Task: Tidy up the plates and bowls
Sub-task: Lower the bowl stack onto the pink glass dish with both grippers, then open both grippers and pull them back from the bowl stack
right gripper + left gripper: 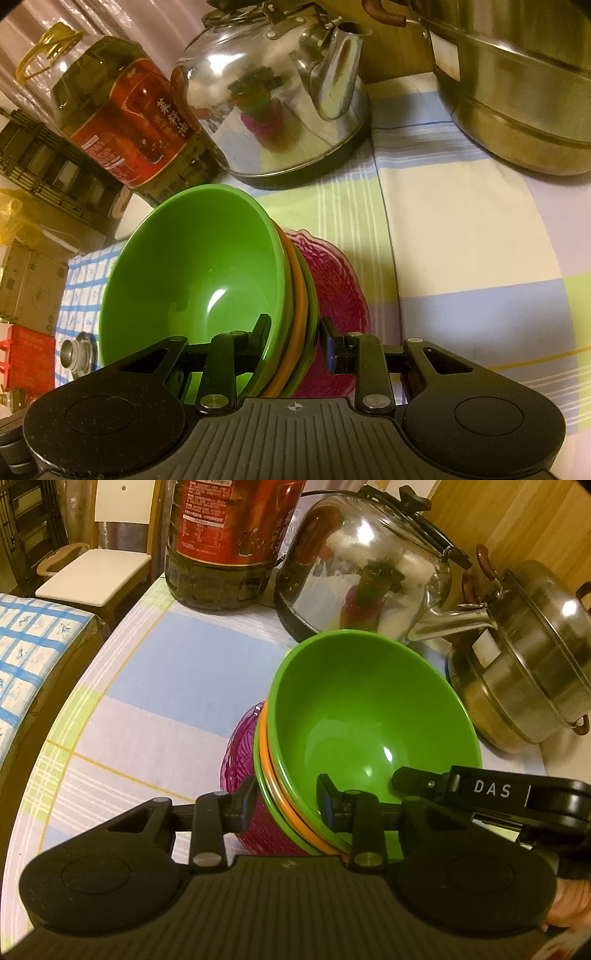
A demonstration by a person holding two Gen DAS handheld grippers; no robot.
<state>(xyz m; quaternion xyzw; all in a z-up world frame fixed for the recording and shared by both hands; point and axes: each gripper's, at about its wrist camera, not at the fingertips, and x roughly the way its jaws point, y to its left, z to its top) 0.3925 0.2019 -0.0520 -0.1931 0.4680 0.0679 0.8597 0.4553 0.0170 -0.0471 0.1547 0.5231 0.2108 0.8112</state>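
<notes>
Both grippers, left gripper (pixel 286 799) and right gripper (pixel 295 334), clamp the bowl stack's (pixel 354 716) rims; bowls open upward, before the kettle (pixel 365 561).

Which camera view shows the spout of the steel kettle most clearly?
The right wrist view: there the kettle shows its spout whole, with the open tip at the top. In the left wrist view the spout runs sideways toward the steel pot, and its tip lies against the pot, so the opening cannot be seen.
</notes>
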